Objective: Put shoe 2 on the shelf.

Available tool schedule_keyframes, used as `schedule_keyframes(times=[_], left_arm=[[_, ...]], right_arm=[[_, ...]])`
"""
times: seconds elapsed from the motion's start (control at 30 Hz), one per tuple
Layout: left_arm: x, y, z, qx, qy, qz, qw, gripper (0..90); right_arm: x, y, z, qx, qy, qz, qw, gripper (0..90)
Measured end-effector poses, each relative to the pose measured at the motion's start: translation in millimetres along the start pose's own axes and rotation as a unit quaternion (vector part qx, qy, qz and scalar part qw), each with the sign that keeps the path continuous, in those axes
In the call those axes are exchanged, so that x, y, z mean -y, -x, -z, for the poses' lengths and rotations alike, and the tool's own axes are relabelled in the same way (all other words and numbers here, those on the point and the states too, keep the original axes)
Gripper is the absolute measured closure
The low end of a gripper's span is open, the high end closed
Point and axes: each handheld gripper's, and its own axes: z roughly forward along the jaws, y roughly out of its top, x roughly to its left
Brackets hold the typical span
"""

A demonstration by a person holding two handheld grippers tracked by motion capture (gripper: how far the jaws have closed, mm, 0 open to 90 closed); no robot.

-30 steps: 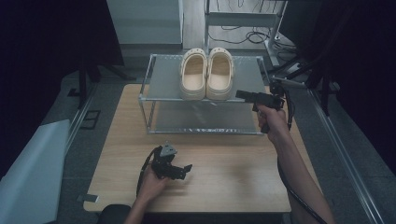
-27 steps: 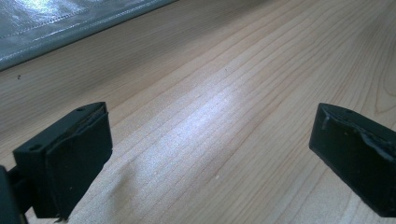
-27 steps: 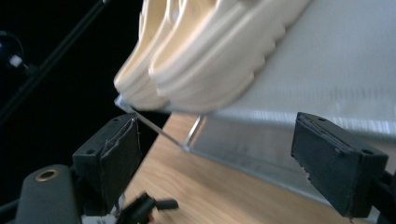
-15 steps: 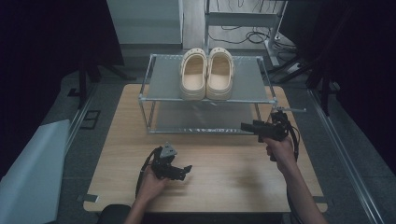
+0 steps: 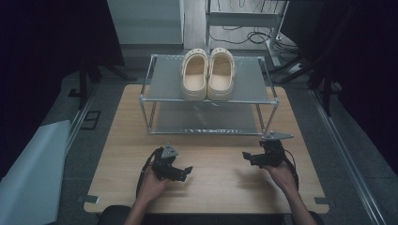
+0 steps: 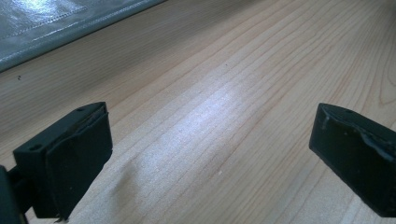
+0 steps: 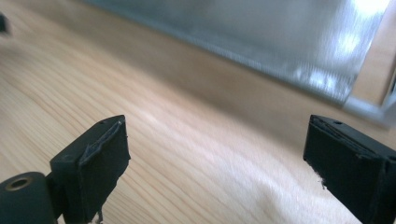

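Wooden and pale, the surface (image 5: 117,154) carries everything here. On its near left part, in the high view, the person's left hand (image 5: 152,183) holds the left tool (image 5: 184,171) low over the boards, its tips aimed toward the middle. The left gripper view shows that tool's two black jaws spread wide with bare wood grain between them and nothing held; a strip of the rack's silvery lower shelf (image 6: 56,23) crosses the top left corner.

Farther back, at the middle of the surface, stands a two-level metal rack (image 5: 159,79). A pair of cream clogs (image 5: 208,74) sits side by side on its top shelf, toes pointing away from the person.

On the near right, just in front of the rack's right leg, the right hand (image 5: 280,172) holds the right tool (image 5: 248,155), pointing leftward. In the right gripper view its jaws also stand wide apart and empty above the wood, with the rack's lower shelf running across the background.
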Motion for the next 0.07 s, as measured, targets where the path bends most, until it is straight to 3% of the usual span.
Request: schedule_keyframes(times=[0.07], left_arm=[[-1.5, -0.2, 0.5, 0.000, 0.000, 0.000, 1.0000, 0.0]], right_arm=[[7.4, -0.4, -6.5, 0.005, -0.015, 0.018, 0.9997, 6.1]])
